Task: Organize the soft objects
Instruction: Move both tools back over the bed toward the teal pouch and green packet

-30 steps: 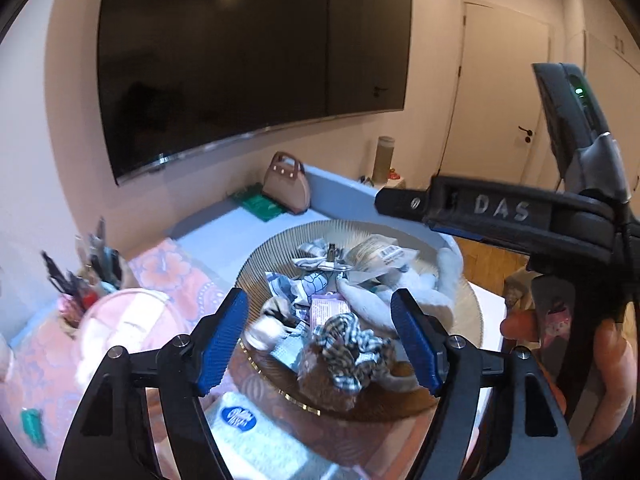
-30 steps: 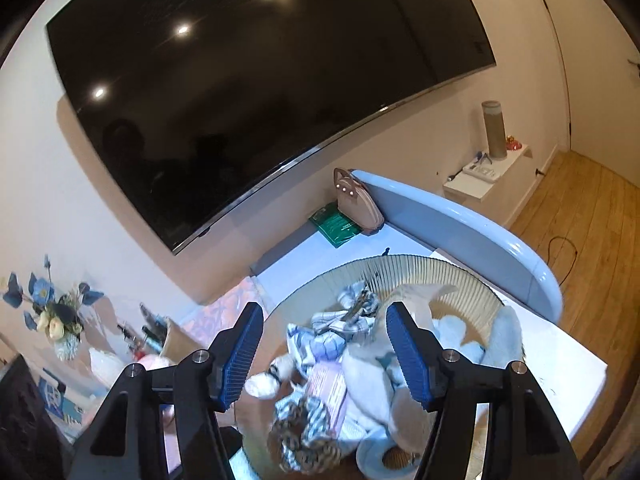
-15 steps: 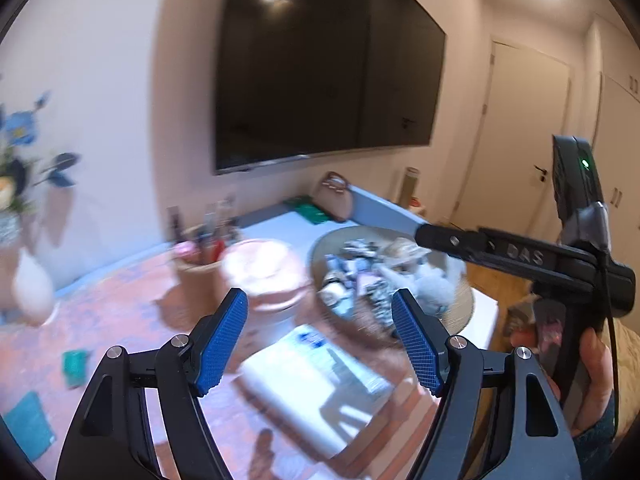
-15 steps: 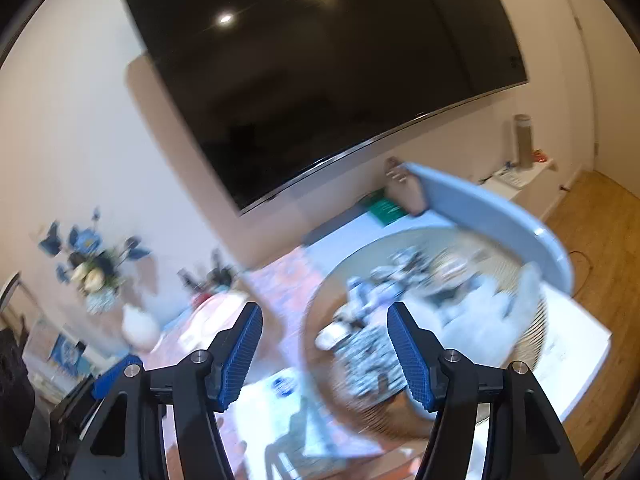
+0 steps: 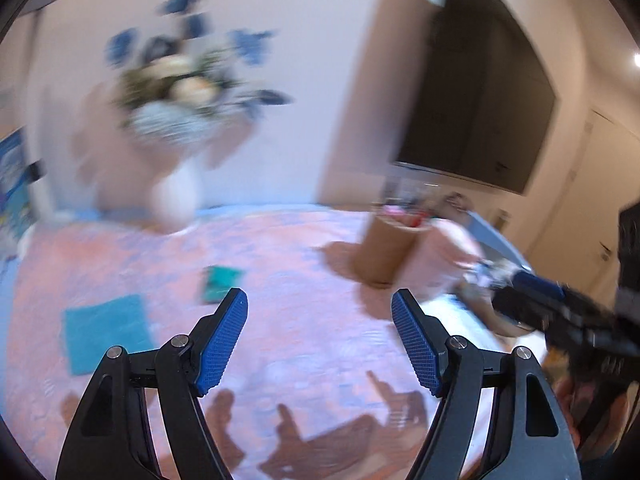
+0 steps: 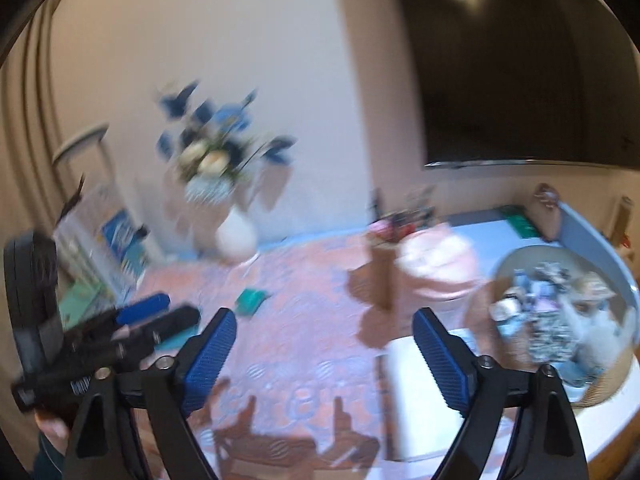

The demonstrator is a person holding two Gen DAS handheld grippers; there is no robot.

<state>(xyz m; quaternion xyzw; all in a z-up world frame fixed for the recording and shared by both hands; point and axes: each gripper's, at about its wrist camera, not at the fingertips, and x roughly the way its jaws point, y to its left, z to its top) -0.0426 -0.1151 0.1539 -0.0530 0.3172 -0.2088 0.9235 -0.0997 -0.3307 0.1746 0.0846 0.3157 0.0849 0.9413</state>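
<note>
While both frames blur, the left gripper (image 5: pixel 320 340) hangs wide and empty over the pink cloth (image 5: pixel 280 264), and the right gripper (image 6: pixel 324 354) has just been opening, wide too, nothing between its pads. Two teal cloths (image 5: pixel 106 332) lie just beyond the left one; the soft pile sits in the tray (image 6: pixel 560 312) far right, past the pink tub (image 6: pixel 438 276). Likely risk: reaching in this blur could clip the tub or vase (image 6: pixel 236 234).

Warm indoor light, heavy motion blur, fisheye-curved edges.
</note>
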